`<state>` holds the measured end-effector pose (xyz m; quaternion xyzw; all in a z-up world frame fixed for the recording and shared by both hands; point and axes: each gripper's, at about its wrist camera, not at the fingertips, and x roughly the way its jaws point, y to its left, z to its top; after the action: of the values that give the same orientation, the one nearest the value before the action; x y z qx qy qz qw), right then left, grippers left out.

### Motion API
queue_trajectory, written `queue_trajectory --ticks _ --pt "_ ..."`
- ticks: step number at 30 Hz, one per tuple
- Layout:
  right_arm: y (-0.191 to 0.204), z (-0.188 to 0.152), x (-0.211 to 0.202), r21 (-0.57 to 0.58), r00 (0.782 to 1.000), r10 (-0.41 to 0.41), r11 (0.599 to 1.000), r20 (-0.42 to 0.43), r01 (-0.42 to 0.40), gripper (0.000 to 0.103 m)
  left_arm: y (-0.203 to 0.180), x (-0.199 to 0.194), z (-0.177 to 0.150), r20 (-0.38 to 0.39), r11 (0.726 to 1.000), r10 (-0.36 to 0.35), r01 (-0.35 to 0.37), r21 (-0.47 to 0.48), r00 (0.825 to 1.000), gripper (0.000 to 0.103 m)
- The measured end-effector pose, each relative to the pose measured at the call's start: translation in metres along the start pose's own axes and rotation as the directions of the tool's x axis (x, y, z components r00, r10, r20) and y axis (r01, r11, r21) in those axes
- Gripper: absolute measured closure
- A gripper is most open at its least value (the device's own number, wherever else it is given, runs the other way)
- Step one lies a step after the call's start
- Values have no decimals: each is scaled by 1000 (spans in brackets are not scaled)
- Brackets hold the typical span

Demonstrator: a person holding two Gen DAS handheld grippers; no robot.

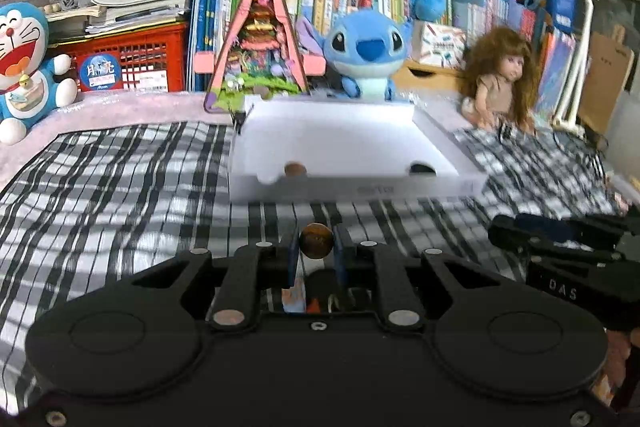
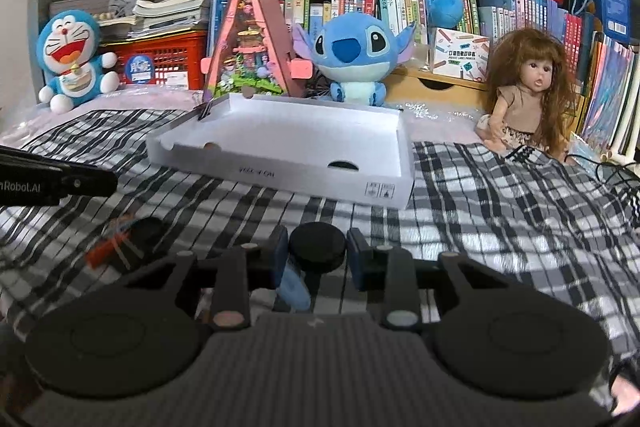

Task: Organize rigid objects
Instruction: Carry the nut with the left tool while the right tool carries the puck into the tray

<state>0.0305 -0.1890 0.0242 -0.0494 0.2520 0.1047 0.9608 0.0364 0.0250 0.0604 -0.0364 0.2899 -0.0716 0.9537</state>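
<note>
left tongs (image 1: 316,259) clamped on a glossy brown marble (image 1: 316,241); right tongs (image 2: 317,259) apart around a matte black disc (image 2: 317,247).

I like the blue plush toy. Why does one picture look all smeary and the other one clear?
Left wrist view: motion blur smears the white box, the blue plush and the doll; the brown ball in the left hand-held gripper looks sharper. Right wrist view: box and plush are crisp. Both views: the fisheye lens bends the edges.
</note>
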Motion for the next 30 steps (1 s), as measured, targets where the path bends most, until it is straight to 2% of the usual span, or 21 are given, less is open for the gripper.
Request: queue_trajectory --ticks 7,16,23,30 --pt "-10 33 20 51 1000 14 999 -16 -13 67 12 25 40 -2 998 9 -9 -55 1000 86" --pt "-22 59 48 100 998 26 995 -60 -20 67 13 65 73 15 997 55 -54 -51 998 86" --pt "-32 80 81 126 994 39 992 -99 -27 67 10 106 83 -41 995 85 -86 -45 996 86" --pt "-37 98 117 84 986 31 996 -165 -17 66 12 141 91 -88 994 78 -85 -68 993 86"
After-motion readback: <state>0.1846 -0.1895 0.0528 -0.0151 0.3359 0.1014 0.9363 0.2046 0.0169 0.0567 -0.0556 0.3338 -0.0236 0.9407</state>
